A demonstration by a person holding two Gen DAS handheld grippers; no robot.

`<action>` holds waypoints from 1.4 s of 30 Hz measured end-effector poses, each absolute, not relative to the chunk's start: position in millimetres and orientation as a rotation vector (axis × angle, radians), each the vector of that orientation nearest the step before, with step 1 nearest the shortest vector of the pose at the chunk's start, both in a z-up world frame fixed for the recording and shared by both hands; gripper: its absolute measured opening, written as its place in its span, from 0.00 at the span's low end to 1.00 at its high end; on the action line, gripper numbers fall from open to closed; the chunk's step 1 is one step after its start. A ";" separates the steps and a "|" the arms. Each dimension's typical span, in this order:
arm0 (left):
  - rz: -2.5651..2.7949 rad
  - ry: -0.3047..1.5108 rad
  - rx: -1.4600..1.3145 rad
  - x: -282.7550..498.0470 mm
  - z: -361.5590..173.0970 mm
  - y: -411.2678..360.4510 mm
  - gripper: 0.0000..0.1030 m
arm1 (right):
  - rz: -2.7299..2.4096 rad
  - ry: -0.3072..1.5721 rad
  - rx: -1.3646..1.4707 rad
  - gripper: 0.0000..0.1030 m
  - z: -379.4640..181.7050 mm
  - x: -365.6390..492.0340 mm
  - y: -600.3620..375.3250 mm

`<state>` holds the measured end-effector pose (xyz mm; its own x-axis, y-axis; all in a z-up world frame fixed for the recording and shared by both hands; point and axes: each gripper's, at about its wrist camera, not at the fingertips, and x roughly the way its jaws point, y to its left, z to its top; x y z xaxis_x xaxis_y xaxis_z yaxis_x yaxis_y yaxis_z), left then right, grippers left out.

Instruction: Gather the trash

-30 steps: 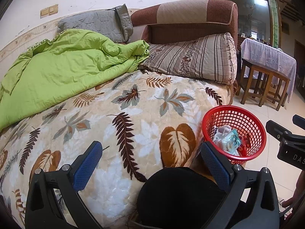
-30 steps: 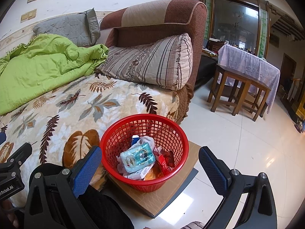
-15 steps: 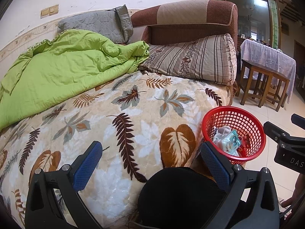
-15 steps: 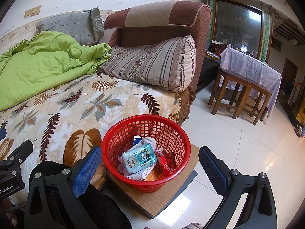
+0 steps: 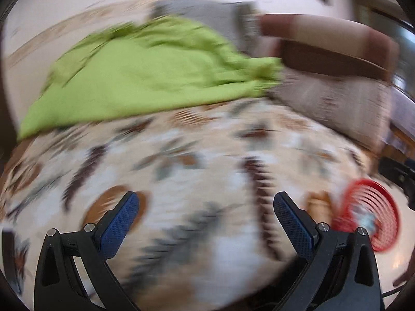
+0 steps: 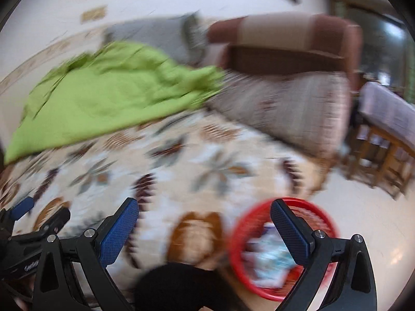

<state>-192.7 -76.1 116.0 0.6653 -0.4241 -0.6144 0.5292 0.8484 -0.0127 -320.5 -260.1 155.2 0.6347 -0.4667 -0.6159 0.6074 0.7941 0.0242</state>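
Bedroom w/ a leaf-print bed [image 5: 207,155], both views now motion-blurred: you've swung both cams left, off the red basket [image 6: 282,248] toward the bed. Basket of trash sits on the floor by the bed's edge, lower right. Left gripper [image 5: 206,223] and right gripper [image 6: 203,223]: jaws spread wide, nothing held. Likely you're scanning for more trash; none visible.

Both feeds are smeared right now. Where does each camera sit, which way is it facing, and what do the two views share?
Left wrist: on the left gripper, facing the bed; open blue fingers show, right gripper's black body at right edge.
Right wrist: on the right gripper, facing bed and red basket; open fingers, left gripper at left edge.
Shared: green blanket, striped pillow, basket.
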 end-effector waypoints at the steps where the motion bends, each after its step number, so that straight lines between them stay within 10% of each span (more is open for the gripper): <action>1: -0.467 0.680 0.161 -175.3 108.5 -64.8 1.00 | -0.561 0.650 0.246 1.00 151.2 -300.8 -257.2; 18: -0.078 0.968 0.125 -12.3 4.4 -7.3 1.00 | -0.306 0.939 0.185 1.00 0.6 -27.5 -211.7; 42: -0.098 0.887 0.120 -6.5 -0.6 -5.9 1.00 | -0.322 0.938 0.170 1.00 -3.5 -23.6 -211.6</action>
